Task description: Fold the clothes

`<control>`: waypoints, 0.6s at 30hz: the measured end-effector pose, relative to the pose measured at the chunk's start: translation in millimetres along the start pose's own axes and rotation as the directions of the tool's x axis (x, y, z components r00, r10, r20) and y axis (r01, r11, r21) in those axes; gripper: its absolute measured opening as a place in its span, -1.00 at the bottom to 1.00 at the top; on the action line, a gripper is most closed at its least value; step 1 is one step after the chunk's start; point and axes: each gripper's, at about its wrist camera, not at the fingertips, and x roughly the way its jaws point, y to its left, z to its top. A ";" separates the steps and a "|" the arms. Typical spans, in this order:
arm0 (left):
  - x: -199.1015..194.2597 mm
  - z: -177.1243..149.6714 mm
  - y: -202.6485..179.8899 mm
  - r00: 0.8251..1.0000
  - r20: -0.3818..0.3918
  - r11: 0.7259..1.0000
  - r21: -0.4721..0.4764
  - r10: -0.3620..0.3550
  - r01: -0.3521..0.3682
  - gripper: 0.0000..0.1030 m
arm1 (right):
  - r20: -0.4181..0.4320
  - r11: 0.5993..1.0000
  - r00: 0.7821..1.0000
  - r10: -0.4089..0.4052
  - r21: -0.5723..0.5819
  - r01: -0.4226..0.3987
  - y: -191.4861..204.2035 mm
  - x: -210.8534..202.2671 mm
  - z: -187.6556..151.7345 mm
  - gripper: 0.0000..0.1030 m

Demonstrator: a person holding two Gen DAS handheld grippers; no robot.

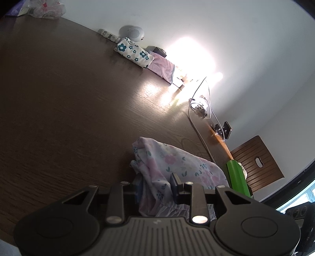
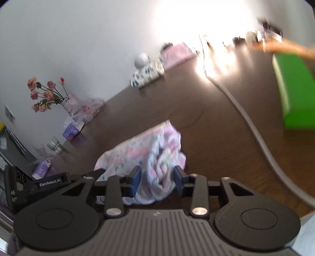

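A pale pink floral garment (image 1: 177,167) lies bunched on the dark wooden table (image 1: 59,98). My left gripper (image 1: 157,187) has its blue-padded jaws around a fold of the cloth, which drapes over the left finger. In the right wrist view the same garment (image 2: 145,151) lies crumpled in front of my right gripper (image 2: 157,181), whose blue pads (image 2: 135,180) stand apart with bunched cloth between them. The left gripper's body (image 2: 49,183) shows at the lower left there.
Folded clothes sit by the far wall: a flower-print bundle (image 1: 133,52) and a pink one (image 1: 163,68). A white cable (image 2: 246,118), a green box (image 2: 295,92), a vase of roses (image 2: 45,94), a plastic bag (image 1: 46,8) and a chair (image 1: 256,159) are around.
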 end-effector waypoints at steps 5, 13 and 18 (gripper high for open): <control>2.8 0.5 0.4 1.000 -0.001 1.000 -0.001 -0.011 0.011 -0.47 | -0.018 0.998 0.999 0.041 0.058 -0.040 -8.7 16.5 4.7 -0.34; 2.5 3.9 4.6 1.000 0.007 1.000 -0.013 -0.012 0.012 -0.47 | -0.107 0.932 0.962 0.250 0.297 -0.209 -38.5 41.9 13.4 -0.76; 4.8 5.9 6.4 1.000 0.005 0.999 -0.021 -0.030 0.030 -0.48 | -0.109 0.956 0.975 0.194 0.243 -0.162 -31.7 37.0 17.4 -0.47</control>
